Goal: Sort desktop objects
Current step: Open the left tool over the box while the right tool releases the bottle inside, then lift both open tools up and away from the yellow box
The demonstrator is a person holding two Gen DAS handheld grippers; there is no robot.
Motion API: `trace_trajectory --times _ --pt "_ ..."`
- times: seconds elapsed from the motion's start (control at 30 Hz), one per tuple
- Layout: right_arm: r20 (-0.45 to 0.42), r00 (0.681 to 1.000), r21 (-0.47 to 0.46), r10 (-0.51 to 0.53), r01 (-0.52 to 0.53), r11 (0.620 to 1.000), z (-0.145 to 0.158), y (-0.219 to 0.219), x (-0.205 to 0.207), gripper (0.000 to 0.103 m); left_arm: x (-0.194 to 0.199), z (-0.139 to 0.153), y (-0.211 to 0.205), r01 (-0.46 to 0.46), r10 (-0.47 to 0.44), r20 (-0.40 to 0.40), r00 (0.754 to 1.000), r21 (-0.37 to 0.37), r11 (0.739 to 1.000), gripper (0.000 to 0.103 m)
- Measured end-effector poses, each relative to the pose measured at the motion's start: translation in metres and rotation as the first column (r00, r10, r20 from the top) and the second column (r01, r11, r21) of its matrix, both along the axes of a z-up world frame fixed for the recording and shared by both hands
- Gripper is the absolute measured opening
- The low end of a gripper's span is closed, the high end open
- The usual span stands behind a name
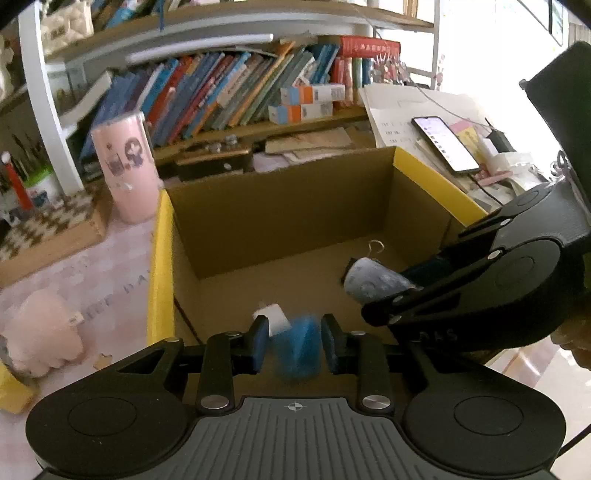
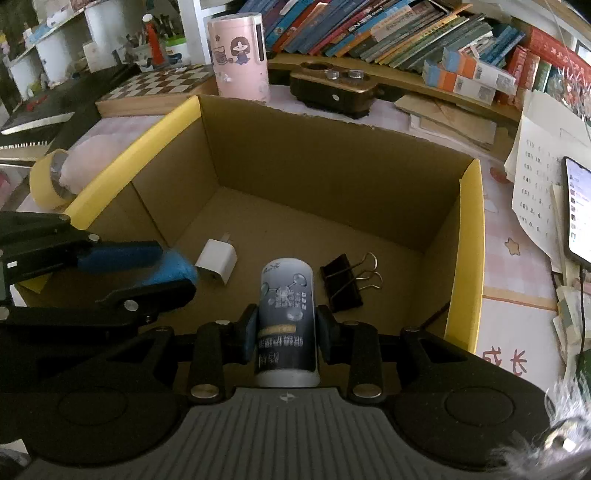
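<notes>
Left gripper (image 1: 291, 345) jaws stand slack around the blue fuzzy cloth (image 1: 298, 347), right gripper (image 2: 285, 334) clamps the grey can (image 2: 286, 321), both over the cardboard box (image 2: 469, 258); dropped can risks hitting the charger (image 2: 216, 265) or binder clip (image 2: 341, 282) just ahead.

You can read little here. Pink mat on the tabletop (image 2: 517, 317): two large red Chinese characters, 成长, at its near right edge. In the left wrist view the same mat (image 1: 110, 280) carries pale capitals, blurred; only "DA" comes out.

Worksheet (image 2: 535, 192) at right: bracketed item numbers down the margin, (1) through (7), the rest too small.

Small canister (image 2: 287, 317) between the pads: rows of Chinese print and a gold band, too blurred to read.

Book spines (image 2: 369, 26), orange-and-white cartons (image 2: 469, 74), phone screen (image 2: 580, 221): print present, illegible.
</notes>
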State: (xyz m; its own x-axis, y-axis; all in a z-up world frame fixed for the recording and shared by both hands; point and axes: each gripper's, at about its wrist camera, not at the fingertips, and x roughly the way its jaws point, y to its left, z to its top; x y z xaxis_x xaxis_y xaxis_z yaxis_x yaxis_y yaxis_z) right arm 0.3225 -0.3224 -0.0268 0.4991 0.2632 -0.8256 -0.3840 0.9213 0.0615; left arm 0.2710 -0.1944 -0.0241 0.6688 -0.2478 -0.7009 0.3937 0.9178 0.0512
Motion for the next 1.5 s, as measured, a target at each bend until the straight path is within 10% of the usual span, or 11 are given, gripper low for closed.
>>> trace_trajectory --times 0.5,0.93,1.5 --pt "0.175 0.977 0.093 -0.121 0.106 0.990 0.039 -0.019 -0.032 0.048 -0.037 0.036 0.016 -0.070 0.079 0.189 0.979 -0.052 0.996 0.093" --pt "0.332 0.897 0.135 -0.292 0.262 0.956 0.063 -0.032 -0.091 0.057 -0.072 0.045 0.043 -0.128 0.145 0.257 0.955 -0.083 0.988 0.099" --pt "0.270 0.853 0.132 -0.446 0.426 0.895 0.040 -0.003 -0.164 0.062 -0.115 0.034 0.084 -0.106 0.127 0.248 0.960 -0.097 0.990 0.099"
